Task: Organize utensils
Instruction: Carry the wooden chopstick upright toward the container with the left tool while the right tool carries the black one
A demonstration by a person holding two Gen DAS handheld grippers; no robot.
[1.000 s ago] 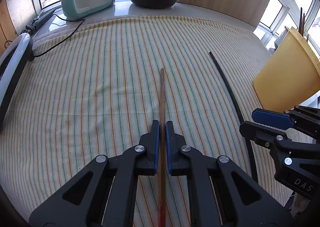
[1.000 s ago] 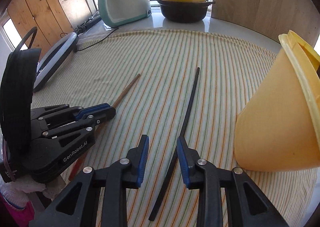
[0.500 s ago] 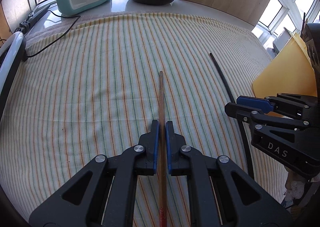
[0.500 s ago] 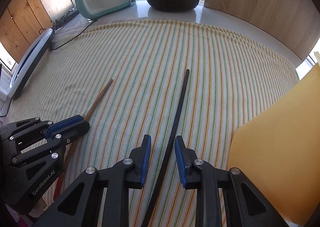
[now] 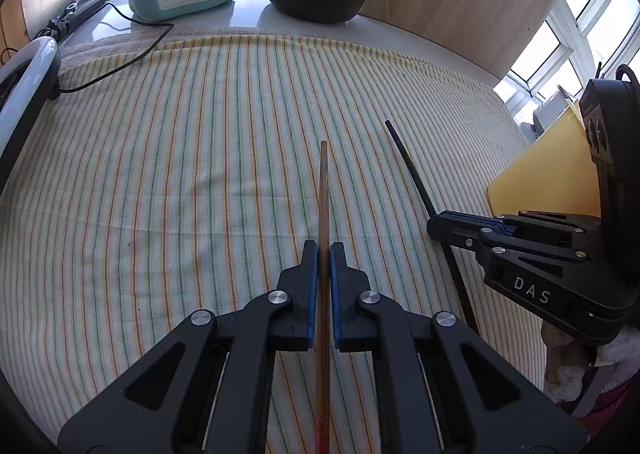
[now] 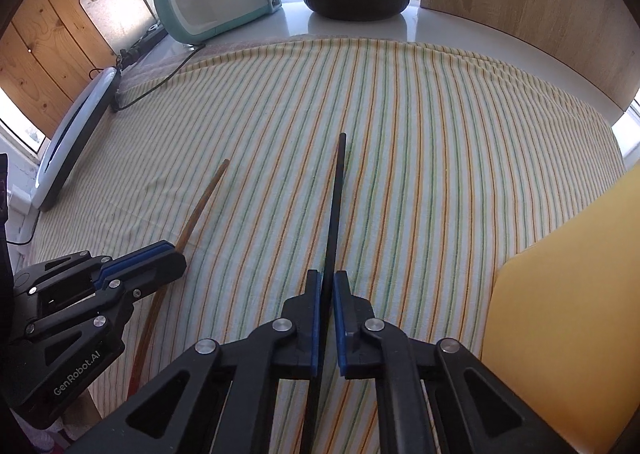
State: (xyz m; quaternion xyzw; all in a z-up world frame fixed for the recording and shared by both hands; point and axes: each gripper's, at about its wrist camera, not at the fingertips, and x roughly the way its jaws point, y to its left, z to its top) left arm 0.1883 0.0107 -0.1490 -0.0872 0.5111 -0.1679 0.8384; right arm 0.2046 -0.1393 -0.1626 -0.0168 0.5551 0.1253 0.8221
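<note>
Brown chopstick (image 5: 323,189), black chopstick (image 6: 335,205), striped cloth (image 5: 200,173).

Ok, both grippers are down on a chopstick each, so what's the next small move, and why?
Probably lift both together. The left gripper is shut on the wooden chopstick; the right gripper has just closed on the black chopstick. Both lie on the striped cloth, beside the yellow container.
</note>
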